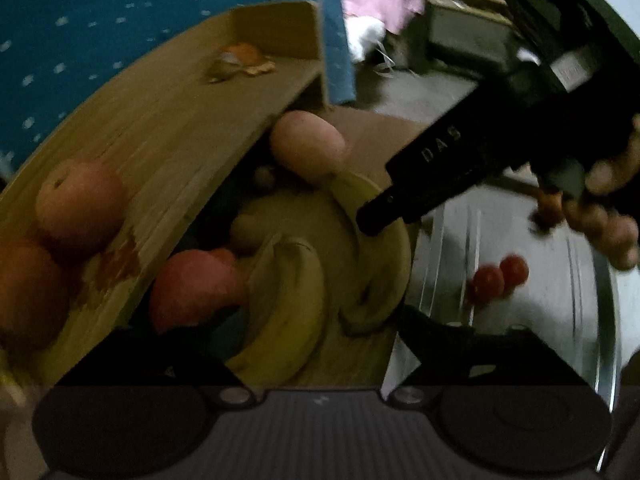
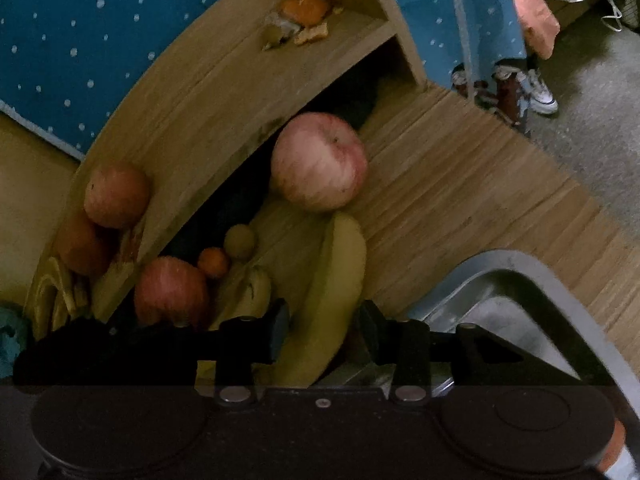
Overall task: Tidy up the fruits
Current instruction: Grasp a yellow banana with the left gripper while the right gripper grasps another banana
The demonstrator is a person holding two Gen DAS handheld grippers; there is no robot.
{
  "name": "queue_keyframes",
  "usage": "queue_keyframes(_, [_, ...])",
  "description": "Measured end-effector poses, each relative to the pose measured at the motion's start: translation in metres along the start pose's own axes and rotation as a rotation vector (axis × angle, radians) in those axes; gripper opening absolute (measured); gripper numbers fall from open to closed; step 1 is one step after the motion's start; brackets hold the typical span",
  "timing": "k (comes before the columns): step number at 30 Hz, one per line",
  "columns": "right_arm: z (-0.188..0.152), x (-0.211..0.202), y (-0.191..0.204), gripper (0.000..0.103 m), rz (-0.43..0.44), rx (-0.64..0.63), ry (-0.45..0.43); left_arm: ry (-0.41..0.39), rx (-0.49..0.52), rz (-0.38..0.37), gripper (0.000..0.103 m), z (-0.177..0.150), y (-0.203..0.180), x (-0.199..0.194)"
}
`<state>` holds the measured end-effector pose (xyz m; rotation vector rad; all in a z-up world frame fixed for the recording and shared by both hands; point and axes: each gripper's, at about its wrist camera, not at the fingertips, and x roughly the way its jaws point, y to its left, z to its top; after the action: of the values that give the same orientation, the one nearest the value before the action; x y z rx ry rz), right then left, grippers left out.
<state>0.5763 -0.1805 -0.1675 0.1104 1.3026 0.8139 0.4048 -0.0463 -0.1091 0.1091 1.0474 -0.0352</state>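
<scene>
straddling a banana [image 2: 332,296] near its lower half, right gripper [image 2: 324,332] with jaws set wide, one pad [image 2: 278,334] on each side, contact not clear. seen from the left wrist as a black tool [image 1: 436,172] coming in from the upper right, tip down on the same banana [image 1: 376,216], fingers of a hand [image 1: 612,208] blurred behind it.

left gripper [image 1: 320,344] low in its own view, fingers mostly hidden and dark, so jaw state cannot be told; nothing seen between them.

crowding the banana on a wooden table [image 2: 460,184]: big pink apple [image 2: 320,162] touching its far end, red apple [image 2: 172,292] to the left, small orange [image 2: 214,262] and a greenish round fruit [image 2: 239,241] behind, a second banana [image 1: 288,312] beside it.

standing over the fruit on the left, a wooden shelf [image 2: 224,92] holding an apple [image 2: 116,196], an orange [image 2: 82,248] and, at the far end, orange peel [image 2: 304,16].

sitting to the right, a steel tray [image 1: 560,280] with two small red fruits [image 1: 498,278] in it.

hanging behind, a blue dotted cloth [image 2: 100,32].
</scene>
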Motion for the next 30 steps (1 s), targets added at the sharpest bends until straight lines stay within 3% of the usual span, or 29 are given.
queue_keyframes(3, [0.001,0.004,0.008,0.052,-0.015,-0.024,-0.006,0.027,0.054,-0.006,0.082,-0.002,-0.001,0.003])
queue_keyframes(6, [0.001,0.005,0.012,0.042,-0.054,-0.040,-0.018,0.054,0.062,-0.007,0.078,-0.006,0.002,0.006])
queue_keyframes(16, [0.000,0.001,0.006,0.042,-0.048,-0.002,-0.025,0.089,0.035,0.048,0.054,-0.005,0.008,0.015])
queue_keyframes(22, [-0.001,0.002,0.007,0.047,-0.048,0.005,-0.032,0.119,0.071,0.078,0.053,0.002,-0.001,0.028])
queue_keyframes(26, [-0.004,0.003,0.012,0.059,-0.039,0.000,-0.044,0.136,0.087,0.101,0.053,0.004,-0.005,0.033])
queue_keyframes(28, [-0.007,0.004,0.018,0.059,-0.064,-0.017,-0.058,0.137,0.071,0.102,0.053,0.005,-0.004,0.034])
queue_keyframes(30, [-0.009,0.004,0.021,0.050,-0.090,-0.029,-0.074,0.139,0.058,0.114,0.047,0.005,-0.004,0.034])
